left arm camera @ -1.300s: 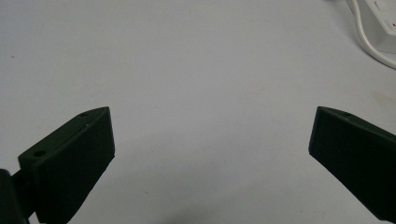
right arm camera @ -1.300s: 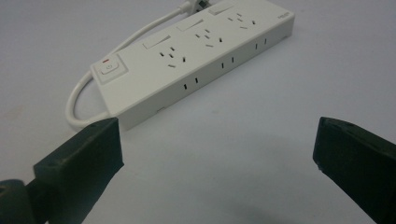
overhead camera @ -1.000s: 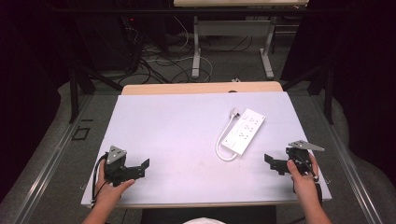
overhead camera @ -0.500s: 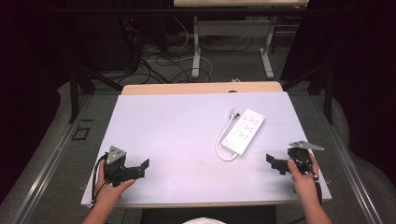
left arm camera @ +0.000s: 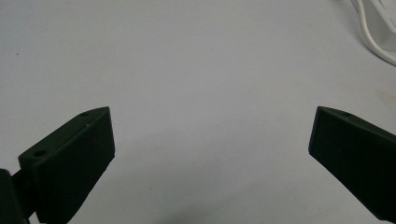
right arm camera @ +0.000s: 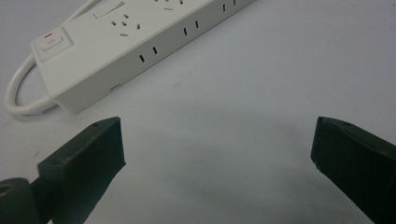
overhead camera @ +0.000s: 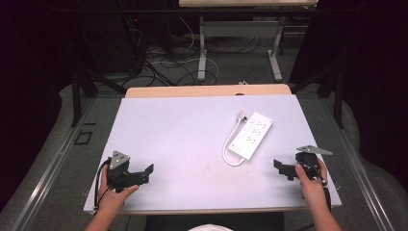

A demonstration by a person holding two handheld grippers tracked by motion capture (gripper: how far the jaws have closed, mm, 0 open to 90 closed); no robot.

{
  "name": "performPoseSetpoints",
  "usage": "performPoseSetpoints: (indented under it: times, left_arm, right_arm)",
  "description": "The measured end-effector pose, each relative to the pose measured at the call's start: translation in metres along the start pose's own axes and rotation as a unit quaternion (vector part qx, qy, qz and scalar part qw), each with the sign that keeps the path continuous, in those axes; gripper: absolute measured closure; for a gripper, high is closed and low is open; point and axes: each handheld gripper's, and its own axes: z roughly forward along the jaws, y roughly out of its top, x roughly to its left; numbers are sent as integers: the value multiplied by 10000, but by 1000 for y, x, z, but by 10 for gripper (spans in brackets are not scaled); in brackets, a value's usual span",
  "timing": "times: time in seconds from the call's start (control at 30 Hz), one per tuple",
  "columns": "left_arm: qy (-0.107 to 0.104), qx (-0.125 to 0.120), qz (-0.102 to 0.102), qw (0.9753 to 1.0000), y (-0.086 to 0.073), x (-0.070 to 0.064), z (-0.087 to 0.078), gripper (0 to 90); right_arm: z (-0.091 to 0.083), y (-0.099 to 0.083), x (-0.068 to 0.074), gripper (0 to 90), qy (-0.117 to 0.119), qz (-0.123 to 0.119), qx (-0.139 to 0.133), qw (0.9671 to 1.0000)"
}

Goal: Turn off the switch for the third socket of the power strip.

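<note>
A white power strip (overhead camera: pixel 251 135) lies on the pale table (overhead camera: pixel 192 130), right of centre, with its short white cable (overhead camera: pixel 230 149) looped along its left side and a plug at the far end. In the right gripper view the power strip (right arm camera: pixel 126 37) is close ahead, its switch at the near end. My right gripper (overhead camera: pixel 284 169) stands open at the front right, a short way from the strip's near end, holding nothing. My left gripper (overhead camera: pixel 146 173) stands open at the front left over bare table. The cable (left arm camera: pixel 373 32) crosses the top right corner of the left gripper view.
A wooden strip (overhead camera: pixel 207 90) edges the table's far side. Beyond it stand desk legs (overhead camera: pixel 202 53) and loose cables (overhead camera: pixel 168 62) on the floor. Metal rails (overhead camera: pixel 43 178) run along both sides of the table.
My right gripper has drifted slightly toward the table's front edge. The left gripper and the power strip have stayed where they were.
</note>
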Motion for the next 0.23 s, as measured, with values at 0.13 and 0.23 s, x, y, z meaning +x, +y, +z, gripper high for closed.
performPoseSetpoints:
  times: [0.13, 0.23]
  left_arm:
    - [-5, 22, 2, 10000, 0, 0, 0, 3]
    - [-15, 16, -13, 10000, 1, 0, 1, 3]
  right_arm:
    - [0, 0, 0, 23, -2, 37, 17, 10000]
    - [1, 0, 1, 23, 18, 61, 24, 10000]
